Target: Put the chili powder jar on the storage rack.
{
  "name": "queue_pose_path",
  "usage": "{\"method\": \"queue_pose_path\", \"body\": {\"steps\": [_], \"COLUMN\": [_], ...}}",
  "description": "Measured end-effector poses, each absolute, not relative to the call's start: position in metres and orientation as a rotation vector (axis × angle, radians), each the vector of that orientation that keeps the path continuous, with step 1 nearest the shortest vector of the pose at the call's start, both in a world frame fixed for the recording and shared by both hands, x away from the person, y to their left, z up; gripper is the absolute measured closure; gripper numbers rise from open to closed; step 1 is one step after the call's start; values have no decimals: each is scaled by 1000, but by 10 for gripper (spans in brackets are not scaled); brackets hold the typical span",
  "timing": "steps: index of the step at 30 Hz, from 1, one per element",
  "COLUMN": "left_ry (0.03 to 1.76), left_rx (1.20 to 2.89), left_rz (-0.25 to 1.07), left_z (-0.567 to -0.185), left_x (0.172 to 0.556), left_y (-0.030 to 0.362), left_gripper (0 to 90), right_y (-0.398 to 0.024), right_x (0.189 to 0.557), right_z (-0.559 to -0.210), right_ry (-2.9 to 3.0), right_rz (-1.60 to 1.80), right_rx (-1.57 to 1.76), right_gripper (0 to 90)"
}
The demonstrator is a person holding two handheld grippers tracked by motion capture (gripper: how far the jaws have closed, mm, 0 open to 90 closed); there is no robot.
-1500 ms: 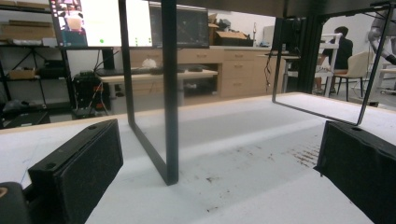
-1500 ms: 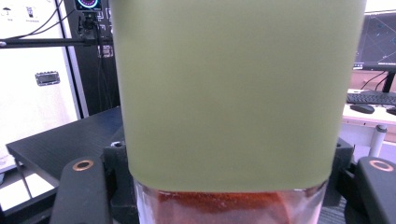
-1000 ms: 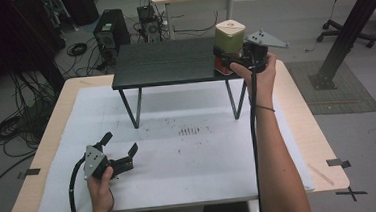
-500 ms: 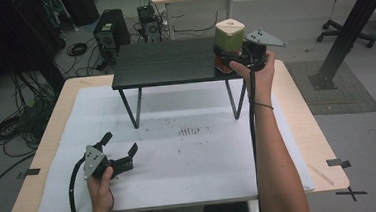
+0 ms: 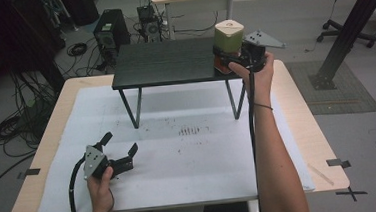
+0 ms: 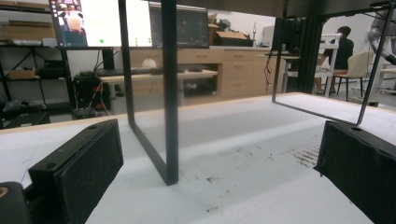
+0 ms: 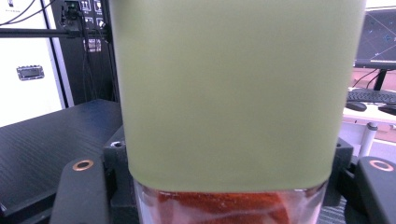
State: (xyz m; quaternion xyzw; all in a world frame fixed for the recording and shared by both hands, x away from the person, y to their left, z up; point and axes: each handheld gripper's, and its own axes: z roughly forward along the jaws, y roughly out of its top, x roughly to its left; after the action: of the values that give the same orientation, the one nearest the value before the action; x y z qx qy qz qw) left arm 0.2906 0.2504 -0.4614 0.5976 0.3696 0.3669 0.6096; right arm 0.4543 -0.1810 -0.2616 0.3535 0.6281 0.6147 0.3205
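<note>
A white-topped table (image 5: 190,161) is shown bearing a low black stand (image 5: 163,62). At the stand's right end, a jar (image 5: 227,43) with an olive-green lid and red contents is seen upright, clamped between the jaws of the right gripper (image 5: 233,60). The left gripper (image 5: 121,149) is rested on the tabletop, well apart, its jaws spread wide with nothing between them.

Olive-green lid (image 5: 229,34) over clear jar (image 7: 224,205) of red-orange contents, on black shelf (image 5: 165,62); white table sheet (image 5: 194,155).
</note>
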Motion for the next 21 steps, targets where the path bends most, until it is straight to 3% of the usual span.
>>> {"method": "queue_pose_path", "body": {"steps": [21], "left_ry": [853], "left_rx": [1381], "left_rz": [848], "left_z": [-461], "left_x": [291], "left_y": [250], "left_gripper": [7], "right_y": [-180], "right_x": [453], "right_z": [-265], "right_ry": [1629], "right_rz": [1626], "right_rx": [910], "right_gripper": [298]}}
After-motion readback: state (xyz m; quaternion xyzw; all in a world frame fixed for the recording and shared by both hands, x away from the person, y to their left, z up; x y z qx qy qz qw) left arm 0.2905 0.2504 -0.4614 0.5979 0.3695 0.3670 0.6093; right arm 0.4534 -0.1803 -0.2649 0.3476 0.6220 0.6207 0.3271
